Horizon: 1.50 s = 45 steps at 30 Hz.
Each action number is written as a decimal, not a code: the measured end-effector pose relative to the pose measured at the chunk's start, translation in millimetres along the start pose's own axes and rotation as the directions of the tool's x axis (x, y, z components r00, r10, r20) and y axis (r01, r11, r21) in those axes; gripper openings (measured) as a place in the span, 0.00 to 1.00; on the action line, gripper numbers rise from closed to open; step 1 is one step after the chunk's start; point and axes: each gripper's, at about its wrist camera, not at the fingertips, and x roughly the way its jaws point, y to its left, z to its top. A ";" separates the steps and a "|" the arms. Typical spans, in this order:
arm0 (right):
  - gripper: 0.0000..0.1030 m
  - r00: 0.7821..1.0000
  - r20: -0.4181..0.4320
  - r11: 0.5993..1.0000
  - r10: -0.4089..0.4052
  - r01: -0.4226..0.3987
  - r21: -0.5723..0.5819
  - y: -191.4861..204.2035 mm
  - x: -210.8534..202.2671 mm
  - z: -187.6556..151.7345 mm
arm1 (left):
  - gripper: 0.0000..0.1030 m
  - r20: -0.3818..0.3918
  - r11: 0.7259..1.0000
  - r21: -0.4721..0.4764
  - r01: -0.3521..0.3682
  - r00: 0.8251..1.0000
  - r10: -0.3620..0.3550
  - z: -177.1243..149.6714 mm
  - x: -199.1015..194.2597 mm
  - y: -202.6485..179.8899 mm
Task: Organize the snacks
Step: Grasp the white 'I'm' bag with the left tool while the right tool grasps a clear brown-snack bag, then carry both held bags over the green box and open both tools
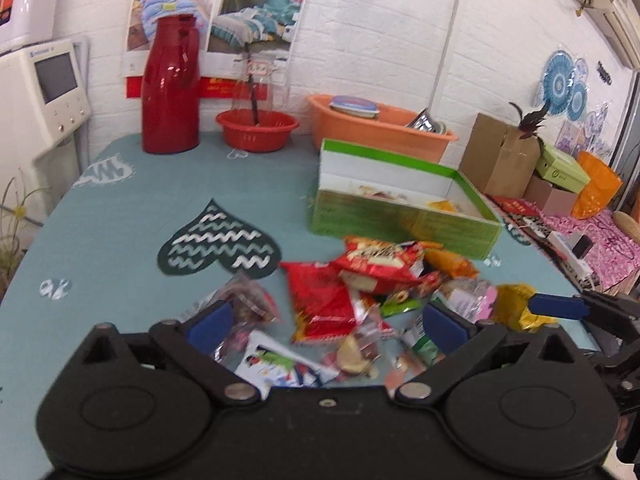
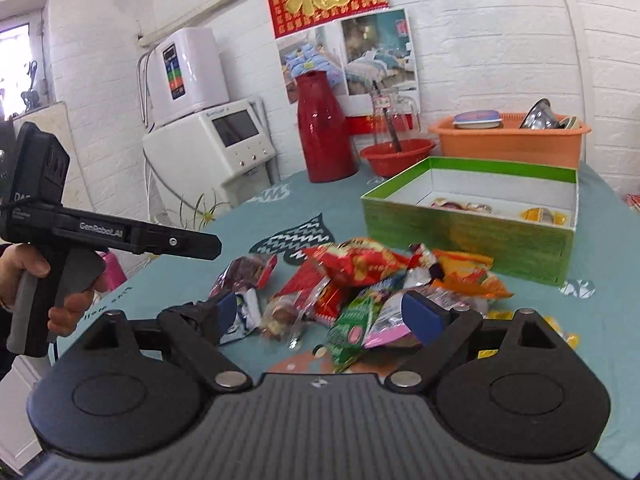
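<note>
both claws are hanging spread apart, gripping nothing: the left claw (image 1: 326,326) and right claw (image 2: 324,316) over the snack pile (image 2: 360,280) lying on the table (image 1: 120,240) near the green box (image 2: 468,236).

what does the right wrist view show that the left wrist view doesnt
Only the right wrist view shows the hand holding the left gripper's handle and the white dispenser on the wall.

Only the left wrist view shows the cardboard boxes and the orange bag off the table's right.

Both show the snack pile, the green box with a few snacks inside, the red flask, the red bowl and the orange basin. Both grippers are open over the pile.
</note>
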 end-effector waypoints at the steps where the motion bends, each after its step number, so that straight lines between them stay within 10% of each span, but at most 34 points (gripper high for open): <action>1: 1.00 1.000 -0.013 1.000 0.017 -0.017 0.006 4.2 2.4 -4.5 | 1.00 -0.017 1.000 -0.010 -0.011 1.000 0.011 -6.2 1.6 7.4; 13: 1.00 0.990 -0.136 0.999 0.047 -0.049 -0.013 30.2 23.1 -25.5 | 1.00 -0.145 0.999 -0.002 0.039 0.989 -0.039 -38.3 35.9 37.9; 15: 1.00 0.990 -0.135 0.999 0.049 -0.050 -0.010 30.7 31.4 -23.9 | 0.61 -0.194 0.998 -0.005 0.057 0.979 -0.057 -44.0 42.6 38.4; 22: 1.00 0.987 -0.155 0.999 0.031 -0.027 0.025 30.1 80.6 -9.7 | 0.88 -0.154 0.995 -0.056 0.087 0.984 -0.095 -57.8 29.6 39.7; 30: 0.73 0.981 -0.182 0.998 -0.061 0.061 -0.004 31.2 116.4 -11.7 | 0.88 -0.152 0.995 -0.038 0.090 0.984 -0.095 -58.2 29.8 35.1; 37: 0.53 0.983 -0.177 0.998 -0.044 0.035 -0.051 30.6 104.0 -13.8 | 0.62 -0.146 0.996 -0.023 0.086 0.985 -0.088 -56.5 31.6 25.2; 45: 0.53 0.999 -0.036 0.999 -0.034 0.034 -0.009 13.5 50.8 6.2 | 0.59 -0.022 0.993 -0.034 0.116 0.993 -0.117 -17.7 10.9 12.3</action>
